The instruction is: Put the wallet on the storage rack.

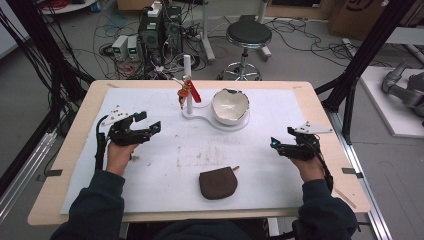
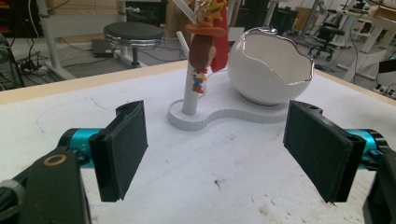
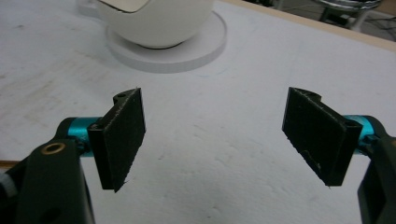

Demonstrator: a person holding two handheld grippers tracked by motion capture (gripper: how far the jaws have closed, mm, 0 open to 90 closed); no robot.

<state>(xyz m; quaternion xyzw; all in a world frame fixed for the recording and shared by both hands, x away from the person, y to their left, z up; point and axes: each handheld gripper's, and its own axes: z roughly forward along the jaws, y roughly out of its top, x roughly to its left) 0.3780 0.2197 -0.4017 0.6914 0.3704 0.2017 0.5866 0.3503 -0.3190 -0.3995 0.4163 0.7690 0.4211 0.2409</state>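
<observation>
Both grippers wide apart at the jaws, nothing held: left gripper (image 1: 145, 123) at table left, right gripper (image 1: 280, 144) at table right. Dead ahead of the left one, a small figure keychain (image 2: 201, 46) dangling from a white post (image 2: 190, 91) beside an eggshell-shaped bowl (image 2: 271, 65). Probably light, hard, prone to swing; best pinched across the body, not the red strap. Bowl likely fragile. Count: one keychain, one bowl, one stand, one brown pouch (image 1: 218, 183) near the front edge.
</observation>
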